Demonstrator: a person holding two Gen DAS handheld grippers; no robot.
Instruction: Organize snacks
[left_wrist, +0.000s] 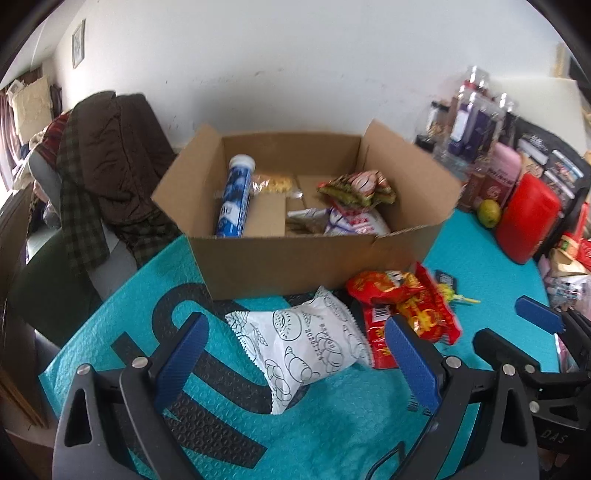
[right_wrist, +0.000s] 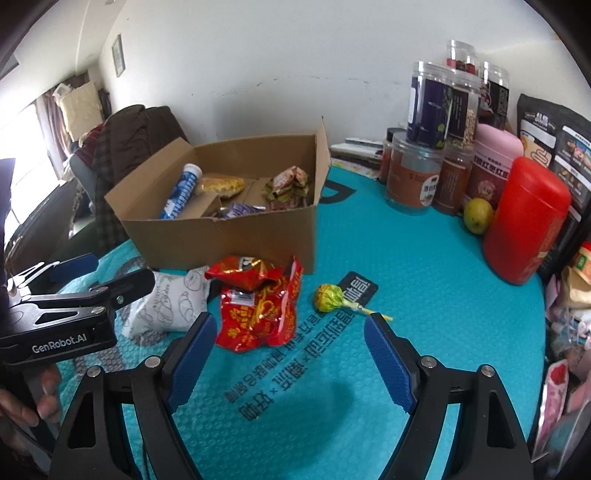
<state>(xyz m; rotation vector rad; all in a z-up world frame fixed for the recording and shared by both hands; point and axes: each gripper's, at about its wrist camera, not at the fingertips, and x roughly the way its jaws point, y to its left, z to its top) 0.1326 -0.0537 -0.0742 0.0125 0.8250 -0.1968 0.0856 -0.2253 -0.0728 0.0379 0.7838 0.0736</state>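
An open cardboard box (left_wrist: 295, 254) (right_wrist: 221, 240) stands on the teal mat (right_wrist: 424, 295). It holds a blue tube (left_wrist: 234, 195), a yellow snack (left_wrist: 273, 182), a green-pink packet (left_wrist: 358, 188) and a white-blue packet (left_wrist: 354, 221). In front of the box lie a white printed snack packet (left_wrist: 303, 343) (right_wrist: 173, 302), red packets (right_wrist: 258, 314) (left_wrist: 406, 306) and a green lollipop (right_wrist: 328, 297). My left gripper (left_wrist: 295, 354) is open, its fingers either side of the white packet without touching it. My right gripper (right_wrist: 291, 354) is open just short of the red packets, with nothing between its fingers.
Jars (right_wrist: 432, 110), a pink tin (right_wrist: 495, 166), a red canister (right_wrist: 524, 221) and a yellow-green fruit (right_wrist: 477, 215) crowd the right side. A black card (right_wrist: 358, 288) lies by the lollipop. A dark coat on a chair (left_wrist: 110, 166) is behind the box on the left.
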